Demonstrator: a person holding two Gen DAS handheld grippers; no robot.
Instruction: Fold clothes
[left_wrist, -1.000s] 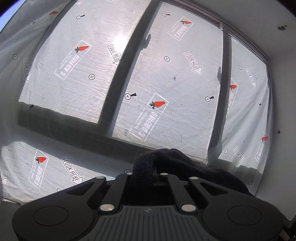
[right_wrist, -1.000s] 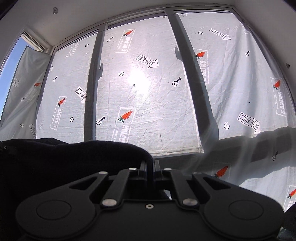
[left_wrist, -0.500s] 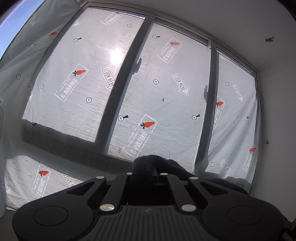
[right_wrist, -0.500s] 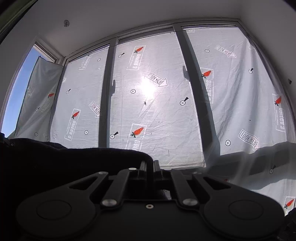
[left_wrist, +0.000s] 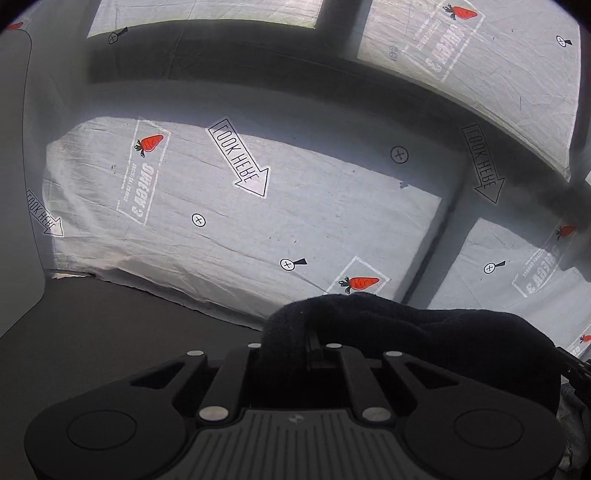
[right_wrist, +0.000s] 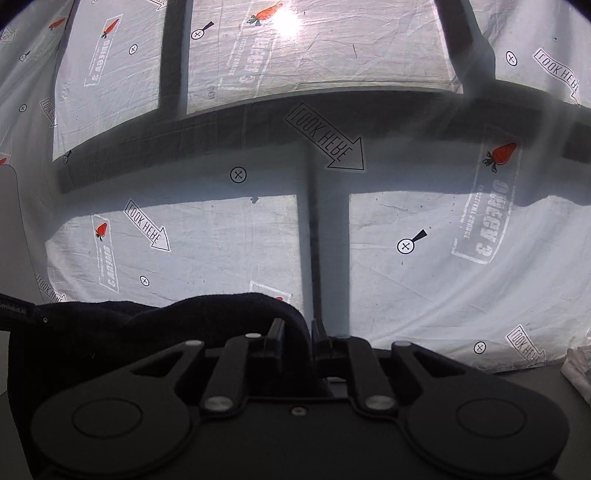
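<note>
A dark navy knit garment (left_wrist: 424, 332) is bunched over my left gripper (left_wrist: 301, 343), which is shut on a fold of it. The cloth runs off to the right and hides the fingertips. In the right wrist view the same garment (right_wrist: 129, 332) stretches away to the left. My right gripper (right_wrist: 297, 332) is shut on its edge, with a strip of fabric pinched between the fingers. The garment hangs between the two grippers, just above a dark table (left_wrist: 92, 332); most of it lies out of view.
A white sheet (left_wrist: 314, 206) printed with carrots and arrows covers the window and wall behind the table. The dark tabletop (right_wrist: 517, 380) meets it close ahead. A white crumpled cloth (right_wrist: 578, 369) lies at the right edge. A pale panel (left_wrist: 14, 184) stands at the left.
Both grippers have tipped down from the upper window to the lower sheet and the tabletop. The garment stays gripped in both.
</note>
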